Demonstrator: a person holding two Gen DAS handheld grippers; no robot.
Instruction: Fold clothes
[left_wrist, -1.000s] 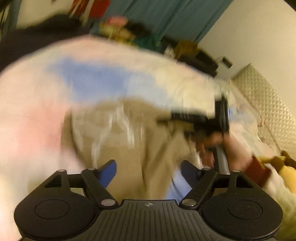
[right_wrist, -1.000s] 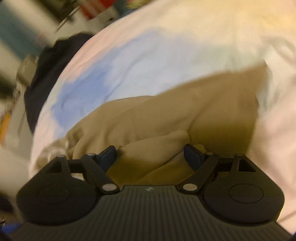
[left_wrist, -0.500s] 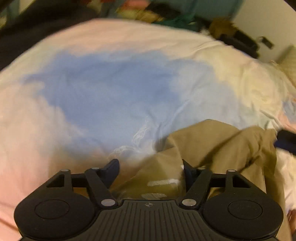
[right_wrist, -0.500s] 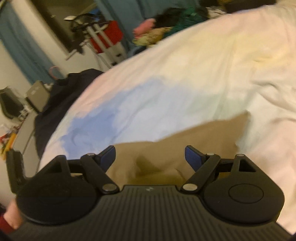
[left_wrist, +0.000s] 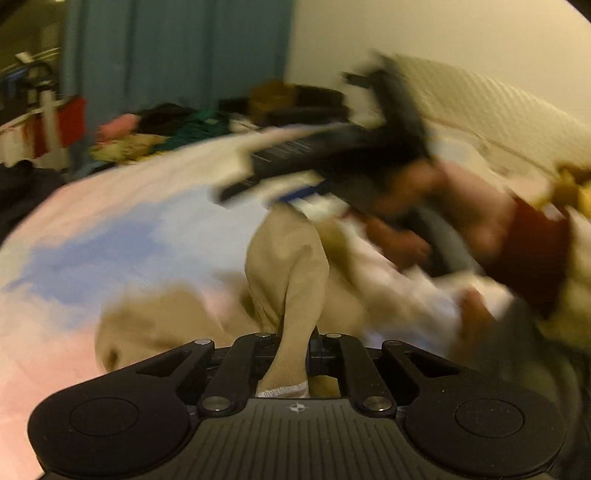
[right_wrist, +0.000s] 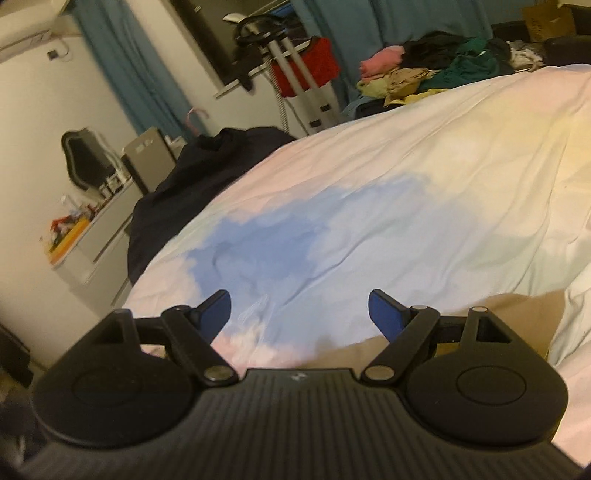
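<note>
Khaki garment (left_wrist: 291, 266) pinched in my left gripper (left_wrist: 291, 354), above the pastel bedspread (right_wrist: 388, 184).

My left jaws have just been closing and now clamp a fold of the cloth, which trails from them onto the bedspread's blue patch. My right gripper (right_wrist: 299, 314) is spread wide with nothing between its fingers, over the bedspread's near edge, the garment's other end just beneath its right finger. My right hand (left_wrist: 461, 221) is blurred.
</note>
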